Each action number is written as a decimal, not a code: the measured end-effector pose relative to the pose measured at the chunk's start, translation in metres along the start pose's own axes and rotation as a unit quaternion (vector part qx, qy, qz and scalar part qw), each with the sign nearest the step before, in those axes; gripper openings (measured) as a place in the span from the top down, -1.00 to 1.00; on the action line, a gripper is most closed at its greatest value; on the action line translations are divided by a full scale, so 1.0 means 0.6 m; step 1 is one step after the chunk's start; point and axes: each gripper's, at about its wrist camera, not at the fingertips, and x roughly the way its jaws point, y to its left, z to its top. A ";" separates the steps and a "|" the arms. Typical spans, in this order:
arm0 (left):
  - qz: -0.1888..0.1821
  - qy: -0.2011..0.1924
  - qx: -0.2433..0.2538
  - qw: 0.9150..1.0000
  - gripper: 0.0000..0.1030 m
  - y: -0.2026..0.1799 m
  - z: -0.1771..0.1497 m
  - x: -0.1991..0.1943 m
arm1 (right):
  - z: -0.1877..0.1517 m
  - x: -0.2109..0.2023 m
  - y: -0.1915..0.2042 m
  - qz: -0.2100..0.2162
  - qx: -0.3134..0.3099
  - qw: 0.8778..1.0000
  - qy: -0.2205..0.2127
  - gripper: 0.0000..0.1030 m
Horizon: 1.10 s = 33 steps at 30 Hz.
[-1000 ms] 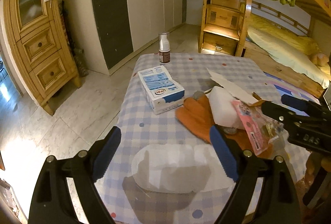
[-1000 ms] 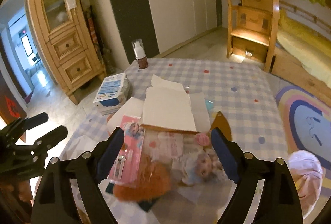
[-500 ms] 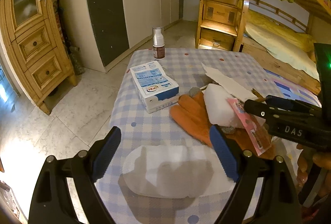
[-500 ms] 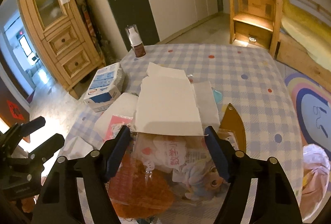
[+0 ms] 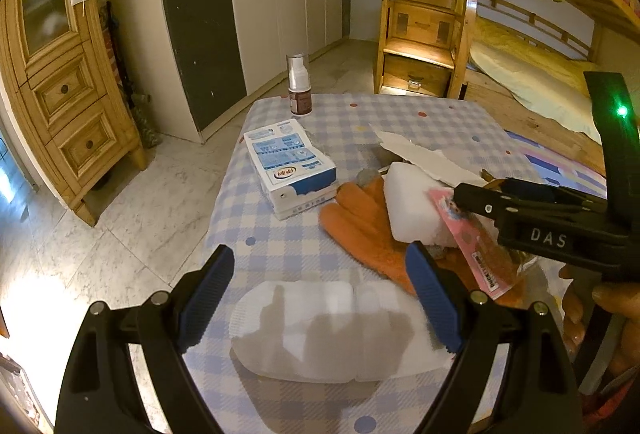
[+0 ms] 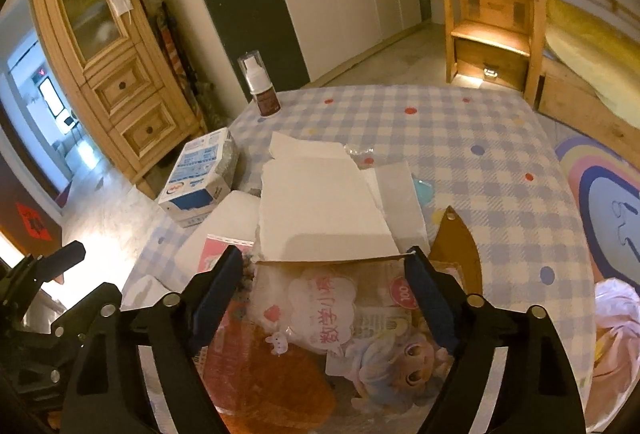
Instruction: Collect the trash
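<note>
The left hand-held gripper [image 5: 320, 294] is spread wide, with both blue pads clear of any object; it holds nothing and hovers above a flat white sheet [image 5: 320, 330] that lies at the near edge of the bench [image 5: 400, 121]. The right hand-held gripper [image 6: 326, 292] is likewise spread wide and grips nothing. Its pads straddle a clear plastic doll package [image 6: 352, 318], which lies on the bench just below it; whether the pads touch the package cannot be told from this angle. A torn white cardboard flap [image 6: 320, 209] rests over the far end of the package, and a brown cardboard tab [image 6: 454, 242] projects beside the right pad. An orange glove [image 5: 368, 226] lies partly under the package and under a white foam block [image 5: 412, 209]. In the left wrist view, the right hand-held gripper [image 5: 472, 199] enters from the right side, above a pink card [image 5: 476, 254] and next to the foam block. A blue and white carton [image 5: 290, 169] lies on its side near the left edge of the bench, apart from the pile; its contents are not visible. A pump bottle [image 5: 298, 85] with a clear cap stands upright at the far corner. A white plastic bag [image 6: 616, 318] sits off the right side of the bench, its contents unclear.
</note>
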 end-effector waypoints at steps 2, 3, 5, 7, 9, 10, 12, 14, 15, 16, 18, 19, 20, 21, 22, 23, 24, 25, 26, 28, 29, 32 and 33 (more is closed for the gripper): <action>0.000 0.002 0.001 1.000 -0.65 -0.002 0.002 0.001 | 0.000 -0.002 0.000 -0.002 -0.004 1.000 -0.006 -0.38; 0.000 0.002 0.001 1.000 -0.65 -0.002 0.002 0.002 | 0.001 -0.004 0.001 -0.002 -0.007 1.000 -0.011 -0.38; -0.001 0.002 0.001 1.000 -0.65 -0.002 0.001 0.002 | 0.002 -0.009 0.005 -0.006 -0.015 1.000 -0.020 -0.37; -0.001 0.001 0.001 1.000 -0.65 -0.005 0.001 0.000 | 0.004 -0.016 0.006 -0.010 -0.022 0.999 -0.031 -0.37; -0.001 -0.001 0.002 1.000 -0.65 -0.006 0.002 -0.002 | 0.007 -0.030 0.010 -0.018 -0.029 0.998 -0.050 -0.36; -0.002 -0.003 0.002 1.000 -0.65 -0.007 0.003 -0.004 | 0.010 -0.035 0.011 -0.021 -0.031 0.998 -0.057 -0.36; -0.002 -0.006 0.003 1.000 -0.65 -0.010 0.004 -0.009 | 0.017 -0.053 0.010 -0.028 -0.034 0.996 -0.077 -0.36; -0.003 -0.010 0.005 1.000 -0.65 -0.012 0.004 -0.014 | 0.023 -0.072 0.007 -0.034 -0.033 0.994 -0.098 -0.36; -0.005 -0.013 0.007 1.000 -0.65 -0.015 0.004 -0.018 | 0.026 -0.087 0.003 -0.038 -0.031 0.993 -0.111 -0.36; -0.006 -0.015 0.009 1.000 -0.65 -0.019 0.004 -0.022 | 0.029 -0.102 -0.001 -0.043 -0.030 0.991 -0.123 -0.36; -0.012 -0.017 0.015 1.000 -0.65 -0.028 0.003 -0.030 | 0.030 -0.126 -0.007 -0.053 -0.029 0.989 -0.138 -0.36; -0.016 -0.018 0.017 1.000 -0.65 -0.033 0.002 -0.033 | 0.029 -0.138 -0.009 -0.060 -0.030 0.987 -0.144 -0.36; -0.022 -0.019 0.022 0.999 -0.65 -0.041 0.000 -0.037 | 0.026 -0.155 -0.015 -0.071 -0.030 0.986 -0.150 -0.36; -0.027 -0.019 0.025 0.999 -0.65 -0.048 -0.001 -0.039 | 0.022 -0.164 -0.019 -0.077 -0.031 0.985 -0.153 -0.36; -0.032 -0.019 0.028 0.999 -0.65 -0.053 -0.001 -0.041 | 0.016 -0.175 -0.023 -0.084 -0.032 0.984 -0.155 -0.36; -0.042 -0.019 0.034 0.998 -0.65 -0.064 -0.003 -0.042 | 0.009 -0.185 -0.027 -0.092 -0.033 0.983 -0.156 -0.36; -0.051 -0.019 0.038 0.998 -0.65 -0.074 -0.005 -0.043 | -0.002 -0.195 -0.032 -0.101 -0.035 0.982 -0.156 -0.36; -0.057 -0.020 0.042 0.997 -0.65 -0.081 -0.006 -0.043 | -0.013 -0.203 -0.036 -0.109 -0.037 0.981 -0.154 -0.36; -0.062 -0.020 0.047 0.997 -0.62 -0.090 -0.008 -0.042 | -0.026 -0.209 -0.040 -0.117 -0.040 0.981 -0.151 -0.36; -0.073 -0.014 0.056 0.996 -0.53 -0.108 -0.010 -0.034 | -0.047 -0.216 -0.047 -0.127 -0.044 0.981 -0.142 -0.36; -0.078 -0.011 0.057 0.995 -0.50 -0.114 -0.010 -0.031 | -0.065 -0.218 -0.052 -0.134 -0.046 0.981 -0.135 -0.36; -0.086 -0.003 0.063 0.994 -0.42 -0.133 -0.014 -0.017 | -0.101 -0.217 -0.064 -0.143 -0.041 0.982 -0.116 -0.36; -0.086 0.002 0.067 0.994 -0.41 -0.141 -0.015 -0.008 | -0.110 -0.215 -0.066 -0.145 -0.039 0.983 -0.109 -0.36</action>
